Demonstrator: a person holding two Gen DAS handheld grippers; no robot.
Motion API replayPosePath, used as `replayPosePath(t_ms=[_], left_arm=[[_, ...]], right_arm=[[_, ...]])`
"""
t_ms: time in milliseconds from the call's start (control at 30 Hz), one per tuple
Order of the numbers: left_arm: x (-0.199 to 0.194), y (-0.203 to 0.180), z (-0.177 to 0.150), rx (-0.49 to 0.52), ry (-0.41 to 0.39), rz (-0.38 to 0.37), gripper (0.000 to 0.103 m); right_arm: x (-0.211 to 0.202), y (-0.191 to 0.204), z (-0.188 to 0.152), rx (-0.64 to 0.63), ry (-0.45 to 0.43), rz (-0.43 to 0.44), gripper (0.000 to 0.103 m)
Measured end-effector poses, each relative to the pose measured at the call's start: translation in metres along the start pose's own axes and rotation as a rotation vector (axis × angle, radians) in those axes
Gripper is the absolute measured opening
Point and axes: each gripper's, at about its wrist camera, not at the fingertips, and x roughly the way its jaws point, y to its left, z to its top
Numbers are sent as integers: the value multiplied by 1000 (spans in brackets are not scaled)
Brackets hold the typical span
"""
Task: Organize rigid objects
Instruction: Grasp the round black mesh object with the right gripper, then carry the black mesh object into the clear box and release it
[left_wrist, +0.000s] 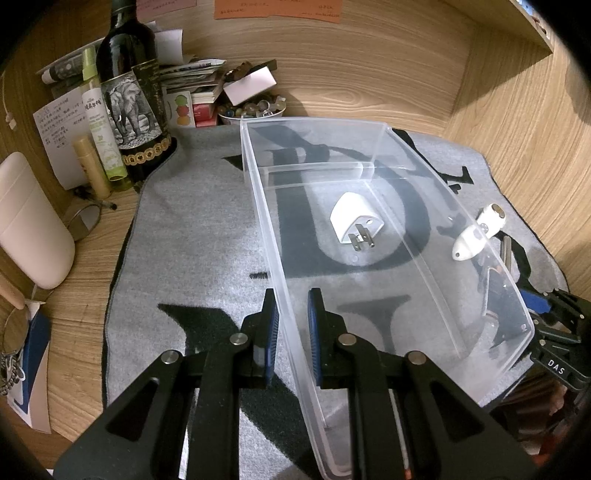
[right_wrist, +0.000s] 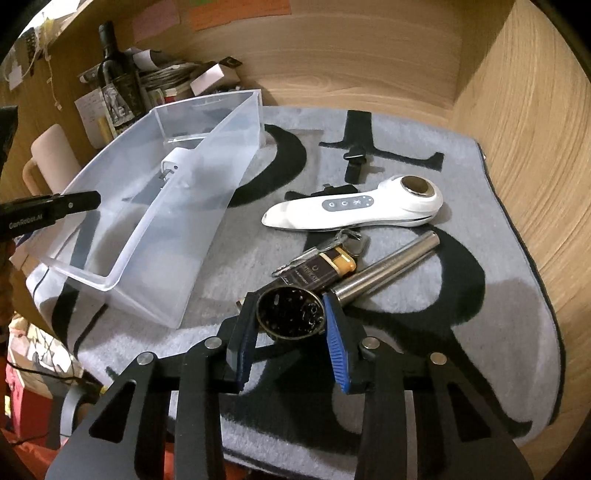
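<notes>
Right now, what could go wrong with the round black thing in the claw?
The right gripper holds the round black piece only at its edges, so it might slip out. The keys and metal tube lie close behind and could get knocked. The left gripper pinches the clear bin wall, which could tip.

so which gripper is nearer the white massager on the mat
Right. The right gripper sits on the mat just short of the white massager, jaws around a round dark tin. The left gripper is across the clear bin, clamped on its far wall.
</notes>
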Motion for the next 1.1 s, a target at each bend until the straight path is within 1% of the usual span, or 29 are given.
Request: replayPosePath(t_ms=[200, 433, 633, 767, 1100], left_arm=[[0, 0, 0, -1, 0, 0, 14], [0, 0, 0, -3, 0, -5, 14], [0, 0, 0, -4, -1, -6, 14], [0, 0, 0, -5, -2, -7, 14], [0, 0, 0, -5, -2, -9, 14]], right_arm=[[-7, -1, 3, -1, -18, -19, 32], [-25, 4, 23, -26, -96, -30, 32], [-35, 19, 47, -69, -168, 7, 32], [-37, 35, 65, -120, -207, 29, 32], [-37, 71, 98, -208, -272, 104, 32]])
